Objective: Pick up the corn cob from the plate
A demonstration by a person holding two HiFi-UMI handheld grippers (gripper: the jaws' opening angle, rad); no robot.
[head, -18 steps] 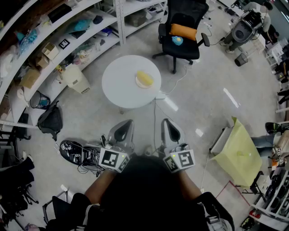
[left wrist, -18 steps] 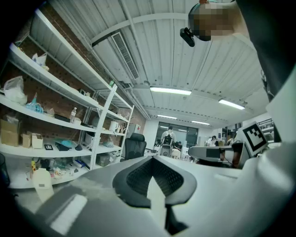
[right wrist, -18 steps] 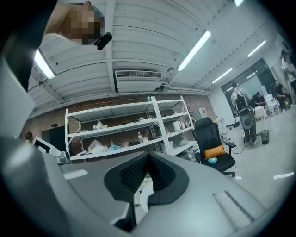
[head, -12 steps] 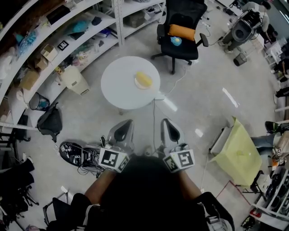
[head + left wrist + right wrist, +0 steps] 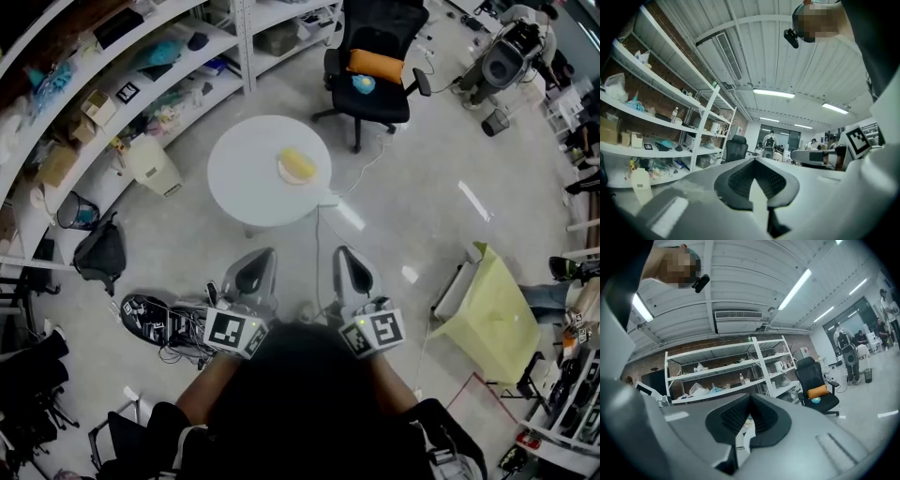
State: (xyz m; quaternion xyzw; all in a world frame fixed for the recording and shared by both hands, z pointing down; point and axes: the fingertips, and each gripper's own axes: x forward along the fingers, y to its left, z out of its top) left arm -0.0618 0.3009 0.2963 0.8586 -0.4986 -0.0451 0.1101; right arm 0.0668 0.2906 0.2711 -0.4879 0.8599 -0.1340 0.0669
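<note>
A yellow corn cob [image 5: 299, 164] lies on a small plate [image 5: 285, 172] on the round white table [image 5: 248, 173] in the head view. Both grippers are held level in front of the person's body, well short of the table and over the floor. The left gripper [image 5: 251, 270] has its jaws shut with nothing between them, as the left gripper view [image 5: 754, 160] also shows. My right gripper [image 5: 353, 270] is beside it, jaws together and empty [image 5: 750, 397]. Neither gripper view shows the corn clearly.
A black office chair [image 5: 380, 70] with an orange cushion stands beyond the table. Shelving [image 5: 112, 84] full of boxes runs along the left, with a white jug [image 5: 150, 164] and a black bag [image 5: 98, 255] on the floor. Cables [image 5: 178, 337] lie near the left gripper. A yellow sheet [image 5: 492, 314] is at right.
The table and chair have drifted slightly left in the head view. Both grippers have kept their place and their jaws have not moved.
</note>
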